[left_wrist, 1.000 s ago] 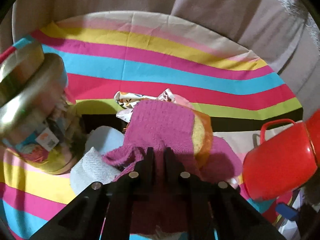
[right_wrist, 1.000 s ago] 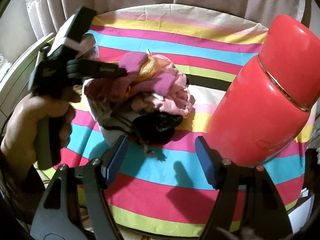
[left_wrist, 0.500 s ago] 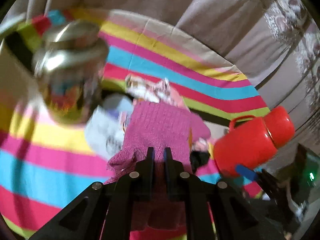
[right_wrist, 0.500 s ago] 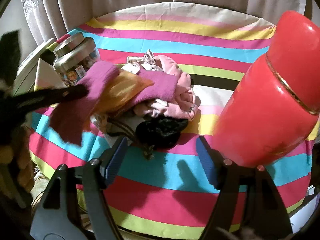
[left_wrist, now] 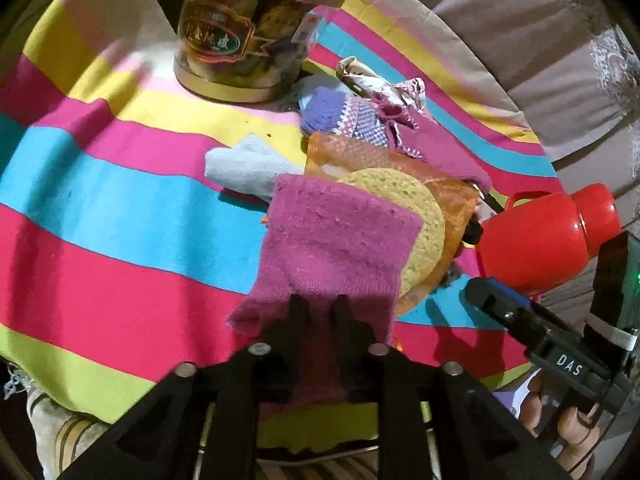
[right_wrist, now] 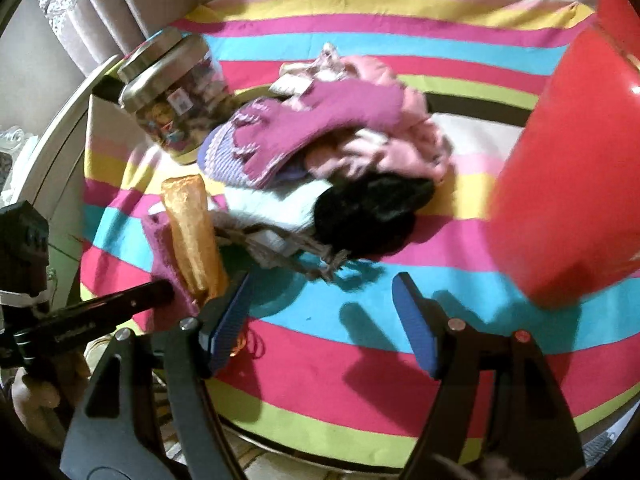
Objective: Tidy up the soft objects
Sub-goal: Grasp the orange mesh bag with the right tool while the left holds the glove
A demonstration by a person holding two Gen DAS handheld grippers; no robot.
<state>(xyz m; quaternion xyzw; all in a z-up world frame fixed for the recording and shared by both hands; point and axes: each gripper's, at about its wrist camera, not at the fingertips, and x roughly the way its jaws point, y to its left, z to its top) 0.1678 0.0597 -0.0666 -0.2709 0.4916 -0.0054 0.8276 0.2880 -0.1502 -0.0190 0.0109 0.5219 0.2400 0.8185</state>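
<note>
My left gripper (left_wrist: 319, 305) is shut on a magenta knit sock (left_wrist: 336, 248) and holds it above the striped cloth; in the right wrist view it (right_wrist: 160, 288) shows at the left. An orange mesh bag (left_wrist: 360, 156) with a yellow sponge (left_wrist: 416, 216) hangs behind the sock. A pile of soft things lies mid-table: a second magenta sock (right_wrist: 320, 120), a purple knit piece (right_wrist: 228, 156), pink cloth (right_wrist: 400, 144), a white towel (right_wrist: 276, 204), a black fuzzy item (right_wrist: 368, 212). My right gripper (right_wrist: 322, 316) is open and empty in front of the pile.
A glass jar (left_wrist: 244, 40) with a metal lid stands at the back left of the round table with the striped cloth (left_wrist: 120, 208). A red jug (left_wrist: 548, 236) stands at the right, close to my right gripper (left_wrist: 492, 300). Curtains hang behind.
My left gripper has lifted the magenta sock off the pile and drawn it back toward the table's near left edge, with the orange bag and sponge. The right gripper stayed open, shifting slightly.
</note>
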